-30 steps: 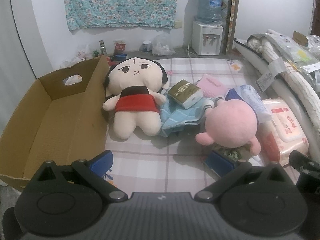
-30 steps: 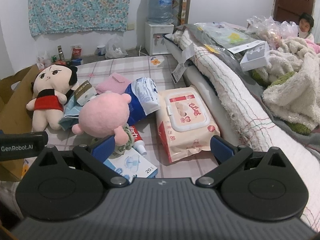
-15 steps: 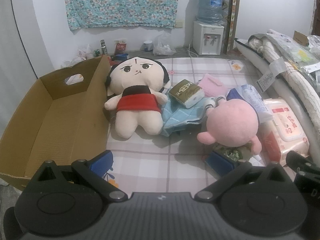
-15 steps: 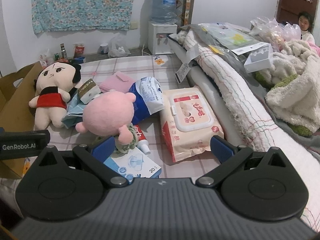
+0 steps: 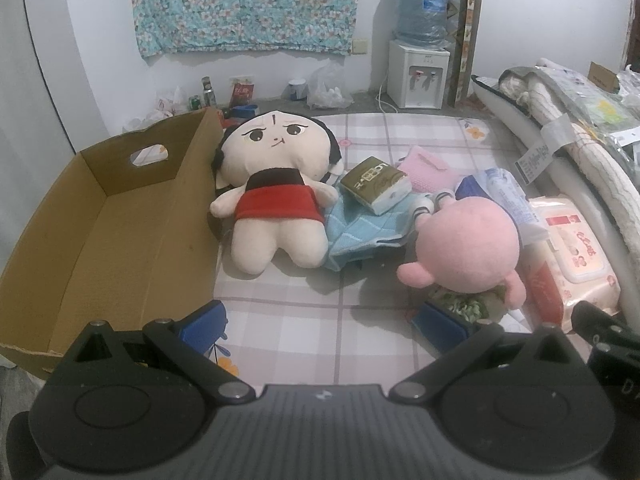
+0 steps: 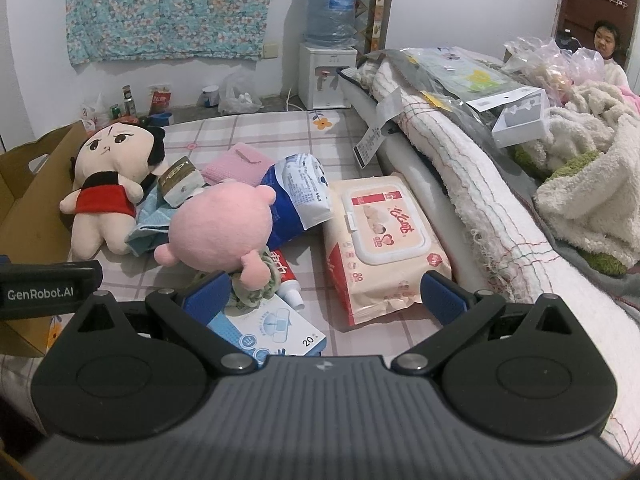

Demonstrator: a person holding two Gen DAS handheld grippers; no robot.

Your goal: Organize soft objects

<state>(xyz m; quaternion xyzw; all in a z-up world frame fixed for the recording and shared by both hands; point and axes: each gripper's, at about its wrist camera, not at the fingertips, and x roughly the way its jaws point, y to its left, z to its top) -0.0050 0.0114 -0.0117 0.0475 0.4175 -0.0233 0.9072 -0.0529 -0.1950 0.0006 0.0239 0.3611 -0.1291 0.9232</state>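
Left gripper: jaws spread wide, nothing between them; it hangs low over the checked bed sheet, just right of the box.
Right gripper: jaws also wide apart and empty; it hangs over the near clutter, with the bandage box and the foot of the wipes pack between its fingers.
Box: open cardboard, empty as far as can be seen, on the left edge of the bed, with a cut-out handle in its far wall.
Doll: cream plush with black hair and a red dress, lying face up just beside the box's right wall.
Blue cloth: crumpled between the doll and the pink plush, touching both; a tissue pack rests on its far part.
Pink plush: round, back to the cameras, sitting on a green scrunchie-like item and leaning against a blue-and-white bag.
Pink towel: folded, behind the tissue pack.
Toothpaste: a tube poking out from under the pink plush.
Wipes pack: flat on the sheet, right of the plush.
Rolled bedding: along the right side of the bed.
Person: sitting at the far right.
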